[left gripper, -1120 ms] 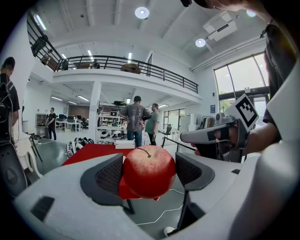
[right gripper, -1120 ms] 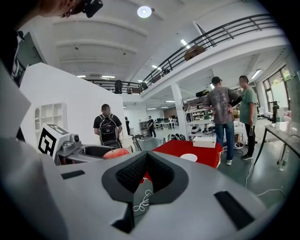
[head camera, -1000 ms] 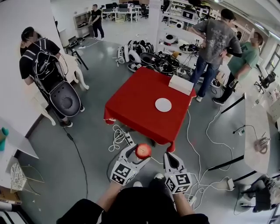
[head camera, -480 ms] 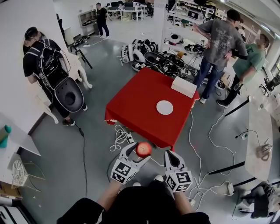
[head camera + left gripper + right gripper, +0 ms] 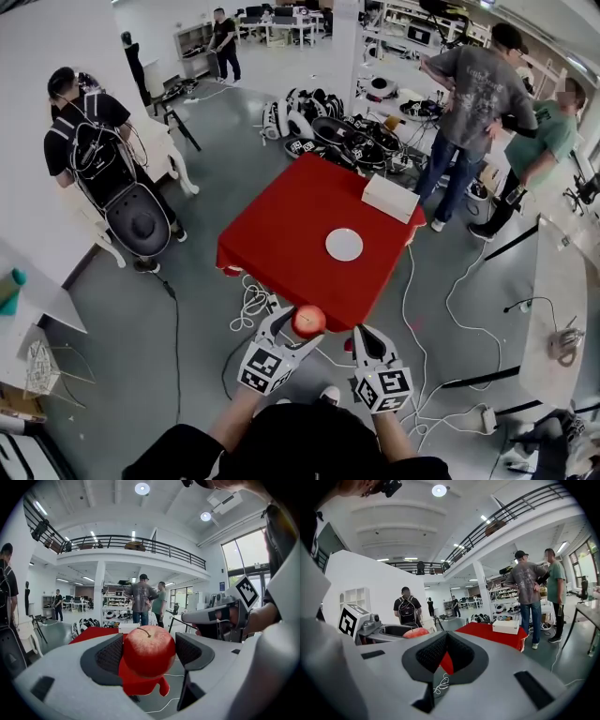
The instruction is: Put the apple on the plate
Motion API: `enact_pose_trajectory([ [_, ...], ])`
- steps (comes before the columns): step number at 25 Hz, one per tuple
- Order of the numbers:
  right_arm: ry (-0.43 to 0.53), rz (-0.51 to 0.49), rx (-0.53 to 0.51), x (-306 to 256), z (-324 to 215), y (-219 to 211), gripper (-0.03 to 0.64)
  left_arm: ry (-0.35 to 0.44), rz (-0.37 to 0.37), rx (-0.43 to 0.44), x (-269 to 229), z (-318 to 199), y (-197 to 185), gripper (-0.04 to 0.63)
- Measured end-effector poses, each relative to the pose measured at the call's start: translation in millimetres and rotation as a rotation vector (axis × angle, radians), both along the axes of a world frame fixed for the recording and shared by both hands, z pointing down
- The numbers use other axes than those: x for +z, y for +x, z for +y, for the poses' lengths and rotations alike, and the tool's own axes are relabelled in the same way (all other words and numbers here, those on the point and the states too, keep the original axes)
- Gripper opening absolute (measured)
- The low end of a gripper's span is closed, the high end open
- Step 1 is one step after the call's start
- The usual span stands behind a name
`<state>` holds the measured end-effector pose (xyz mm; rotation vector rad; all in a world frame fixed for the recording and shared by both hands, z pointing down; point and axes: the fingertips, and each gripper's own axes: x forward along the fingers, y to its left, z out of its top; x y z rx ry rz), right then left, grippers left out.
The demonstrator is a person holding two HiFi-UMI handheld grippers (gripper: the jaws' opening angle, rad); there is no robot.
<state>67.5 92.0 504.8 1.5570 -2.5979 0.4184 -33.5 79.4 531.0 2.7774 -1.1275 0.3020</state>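
Left tongs (image 5: 298,326): we had them spread wide, clamped on the apple (image 5: 149,649), over the floor just near of the red surface (image 5: 281,234) | right tongs (image 5: 446,637): closed on nothing, beside them | plate (image 5: 344,245): on the surface, toward its right.

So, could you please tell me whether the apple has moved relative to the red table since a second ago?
Yes. The apple, held in the left tool, has come nearer the plate on the red table.
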Motion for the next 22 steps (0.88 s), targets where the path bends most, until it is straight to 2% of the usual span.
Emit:
enact_pose_trajectory([
  [16, -0.033, -0.028, -0.047, 14.9, -30.1, 86.7, 0.011, -0.012, -0.042, -0.049, 4.4, -31.3, 81.2, 0.347],
  [22, -0.031, -0.045, -0.058, 15.0, -32.6, 94.9, 0.011, -0.013, -0.051, -0.064, 4.3, -36.5, 88.5, 0.347],
])
